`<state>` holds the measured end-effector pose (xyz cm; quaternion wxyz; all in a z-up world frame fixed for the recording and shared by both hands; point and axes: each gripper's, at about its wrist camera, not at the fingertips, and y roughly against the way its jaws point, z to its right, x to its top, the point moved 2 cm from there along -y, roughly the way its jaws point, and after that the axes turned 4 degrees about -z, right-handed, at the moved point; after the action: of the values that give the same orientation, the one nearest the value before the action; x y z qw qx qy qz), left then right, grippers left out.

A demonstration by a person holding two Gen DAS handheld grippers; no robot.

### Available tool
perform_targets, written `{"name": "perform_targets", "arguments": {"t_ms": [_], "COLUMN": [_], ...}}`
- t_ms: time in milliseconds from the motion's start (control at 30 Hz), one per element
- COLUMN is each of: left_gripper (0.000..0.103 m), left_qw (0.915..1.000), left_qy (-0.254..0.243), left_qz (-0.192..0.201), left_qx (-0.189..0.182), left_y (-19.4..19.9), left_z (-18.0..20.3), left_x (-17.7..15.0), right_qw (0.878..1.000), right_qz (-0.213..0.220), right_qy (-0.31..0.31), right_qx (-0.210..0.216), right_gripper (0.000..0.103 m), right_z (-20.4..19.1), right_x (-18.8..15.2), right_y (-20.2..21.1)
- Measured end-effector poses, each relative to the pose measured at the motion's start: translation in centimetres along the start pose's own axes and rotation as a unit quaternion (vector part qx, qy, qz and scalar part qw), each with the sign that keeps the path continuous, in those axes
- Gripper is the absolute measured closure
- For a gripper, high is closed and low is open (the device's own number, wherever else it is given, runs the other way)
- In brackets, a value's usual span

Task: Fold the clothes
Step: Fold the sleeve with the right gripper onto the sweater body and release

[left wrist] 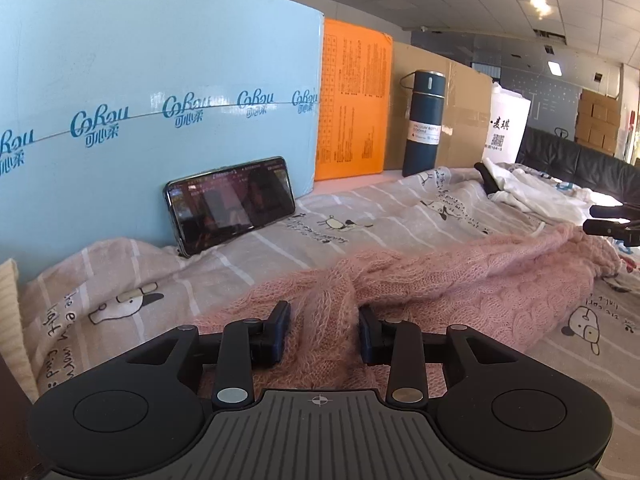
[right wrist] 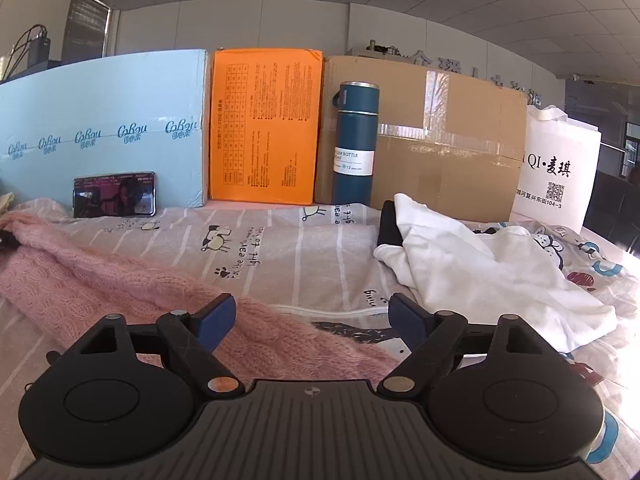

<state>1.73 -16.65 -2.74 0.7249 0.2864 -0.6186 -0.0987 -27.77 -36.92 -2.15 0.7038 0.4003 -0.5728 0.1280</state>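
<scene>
Left hand-held gripper [left wrist: 323, 334] has a bunched fold of pink sweater [left wrist: 460, 276] between its fingers, contact unclear; right hand-held gripper [right wrist: 311, 320] is spread apart over the sweater's hem, whose near edge it hides.

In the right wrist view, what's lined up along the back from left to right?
Light blue box → phone leaning on it → orange box → dark blue vacuum bottle → cardboard box → white bag.
</scene>
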Motion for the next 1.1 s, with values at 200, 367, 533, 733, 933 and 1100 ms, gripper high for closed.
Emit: {"name": "perform_targets", "arguments": {"t_ms": [200, 367, 533, 733, 933, 1100], "left_gripper": [0.062, 0.035, 0.022, 0.023, 0.044, 0.082], "left_qw": [1.0, 0.9985, 0.994, 0.9973, 0.9978, 0.9974], "left_qy": [-0.003, 0.031, 0.078, 0.034, -0.047, -0.049], "left_qz": [0.008, 0.033, 0.053, 0.054, 0.046, 0.05], "left_qx": [0.002, -0.031, -0.055, -0.038, -0.011, 0.013], "left_y": [0.3, 1.2, 1.6, 1.6, 1.4, 1.1], "left_z": [0.3, -0.8, -1.8, -0.7, 1.8, 1.6], "left_x": [-0.1, 0.2, 0.6, 0.4, -0.1, 1.1], "right_qw": [0.996, 0.99, 0.99, 0.99, 0.992, 0.994], "right_qz": [0.012, 0.035, 0.028, -0.024, -0.071, -0.042], "right_qy": [-0.055, -0.114, -0.134, -0.134, -0.072, -0.045], "right_qx": [-0.065, -0.07, -0.042, -0.029, -0.074, -0.085], "right_gripper": [0.018, 0.018, 0.018, 0.021, 0.061, 0.086], "right_z": [3.9, 5.1, 5.2, 3.5, 0.8, -0.1], "right_x": [-0.8, -1.6, -2.2, -3.2, -4.0, -2.9], "right_y": [1.4, 2.6, 2.9, 2.2, 1.2, 1.4]}}
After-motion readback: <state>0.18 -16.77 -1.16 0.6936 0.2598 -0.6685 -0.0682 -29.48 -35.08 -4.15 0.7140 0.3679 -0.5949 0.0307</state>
